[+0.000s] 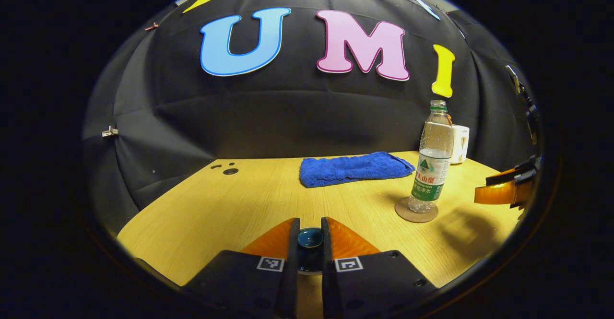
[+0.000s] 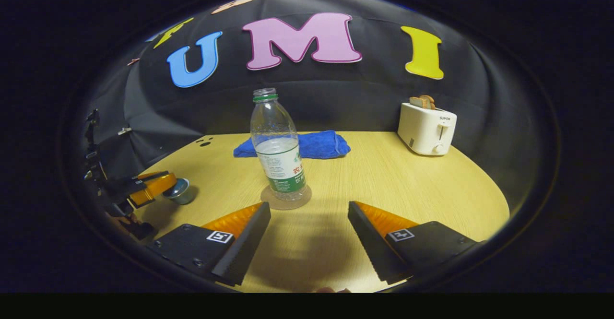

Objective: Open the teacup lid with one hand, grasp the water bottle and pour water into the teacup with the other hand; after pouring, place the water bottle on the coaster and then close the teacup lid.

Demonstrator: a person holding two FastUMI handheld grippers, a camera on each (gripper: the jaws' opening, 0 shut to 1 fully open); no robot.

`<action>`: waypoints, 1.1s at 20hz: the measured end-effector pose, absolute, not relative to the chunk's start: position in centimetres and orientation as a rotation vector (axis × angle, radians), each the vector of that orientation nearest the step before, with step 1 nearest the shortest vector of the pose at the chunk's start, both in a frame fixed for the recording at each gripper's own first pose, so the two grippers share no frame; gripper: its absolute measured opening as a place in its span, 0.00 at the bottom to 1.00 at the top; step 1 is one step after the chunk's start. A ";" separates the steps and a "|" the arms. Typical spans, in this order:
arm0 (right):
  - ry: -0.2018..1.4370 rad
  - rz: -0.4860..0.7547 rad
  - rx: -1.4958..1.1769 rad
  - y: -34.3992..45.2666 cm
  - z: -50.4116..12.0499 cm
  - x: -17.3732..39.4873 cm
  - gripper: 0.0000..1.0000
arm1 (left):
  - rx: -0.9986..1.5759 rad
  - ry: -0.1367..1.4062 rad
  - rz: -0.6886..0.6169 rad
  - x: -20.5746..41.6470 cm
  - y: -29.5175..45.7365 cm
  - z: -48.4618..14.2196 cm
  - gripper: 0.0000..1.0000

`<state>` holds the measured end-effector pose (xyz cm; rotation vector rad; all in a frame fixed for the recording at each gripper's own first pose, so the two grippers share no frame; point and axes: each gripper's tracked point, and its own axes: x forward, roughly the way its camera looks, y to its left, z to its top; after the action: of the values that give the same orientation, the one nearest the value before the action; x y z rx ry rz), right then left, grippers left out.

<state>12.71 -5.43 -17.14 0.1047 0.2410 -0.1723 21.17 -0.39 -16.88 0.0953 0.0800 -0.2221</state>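
In the right gripper view the water bottle point(image 2: 279, 148) stands upright on its coaster point(image 2: 286, 198) at about 11 o'clock, just ahead of the right hand-held gripper point(image 2: 308, 237), whose jaws stand wide apart; bare table point(image 2: 383, 180) lies between them. At 12 o'clock behind the bottle a blue towel point(image 2: 316, 145) lies flat against the back edge. The toaster point(image 2: 427, 128) blocks the 2 o'clock corner, well apart from the bottle. At 9 o'clock the left hand-held gripper point(image 2: 160, 184) sits over the teacup point(image 2: 180, 192), seemingly touching its top. From 12 to 3 o'clock the wood lies open.
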 end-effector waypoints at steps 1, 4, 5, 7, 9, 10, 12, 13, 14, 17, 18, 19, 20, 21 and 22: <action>0.240 -0.169 0.106 -5.3 -17.0 12.7 1.00 | 0.093 0.083 -0.225 21.2 -0.4 -17.0 0.24; 0.237 -0.155 0.104 -4.9 -17.0 12.8 1.00 | 0.091 0.074 -0.226 21.2 -0.5 -17.0 0.24; 0.237 -0.153 0.100 -4.9 -17.0 12.6 1.00 | 0.088 0.074 -0.226 21.3 -0.4 -17.2 0.25; 0.236 -0.151 0.102 -4.8 -16.9 12.8 1.00 | 0.078 0.072 -0.226 21.3 -0.4 -17.1 0.27; 0.232 -0.147 0.102 -4.8 -16.5 12.7 1.00 | 0.073 0.068 -0.221 21.2 -0.4 -16.9 0.30; 0.232 -0.146 0.094 -4.9 -16.3 12.7 1.00 | 0.075 0.068 -0.218 21.1 -0.3 -16.8 0.33; 0.228 -0.150 0.078 -5.2 -15.3 12.5 1.00 | 0.087 0.059 -0.213 20.5 -0.1 -15.8 0.48; 0.222 -0.147 0.076 -5.2 -14.3 12.4 1.00 | 0.094 0.055 -0.211 20.0 0.1 -15.1 0.61; 0.209 -0.144 0.074 -5.2 -13.2 12.3 0.95 | 0.100 0.053 -0.206 19.5 0.4 -14.1 0.70; 0.178 -0.143 0.041 -5.3 -9.4 11.3 1.00 | 0.119 0.058 -0.192 17.5 0.9 -11.1 0.85; 0.169 -0.141 0.032 -5.3 -8.4 10.9 1.00 | 0.122 0.054 -0.188 16.6 1.0 -10.0 0.86; 0.158 -0.139 0.030 -5.2 -7.2 10.3 1.00 | 0.118 0.048 -0.191 15.5 0.9 -8.4 0.86; 0.147 -0.140 0.040 -4.8 -6.0 9.7 1.00 | 0.114 0.037 -0.200 14.5 0.7 -6.8 0.88; 0.135 -0.135 0.056 -4.4 -5.0 9.1 1.00 | 0.108 0.021 -0.208 13.5 0.5 -5.1 0.88; 0.126 -0.129 0.071 -4.0 -4.0 8.4 1.00 | 0.100 0.011 -0.213 12.6 0.3 -3.4 0.88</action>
<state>8.41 -3.96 -3.97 0.0706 0.1260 -0.1294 12.59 0.29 -3.42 0.1000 0.0111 -0.2133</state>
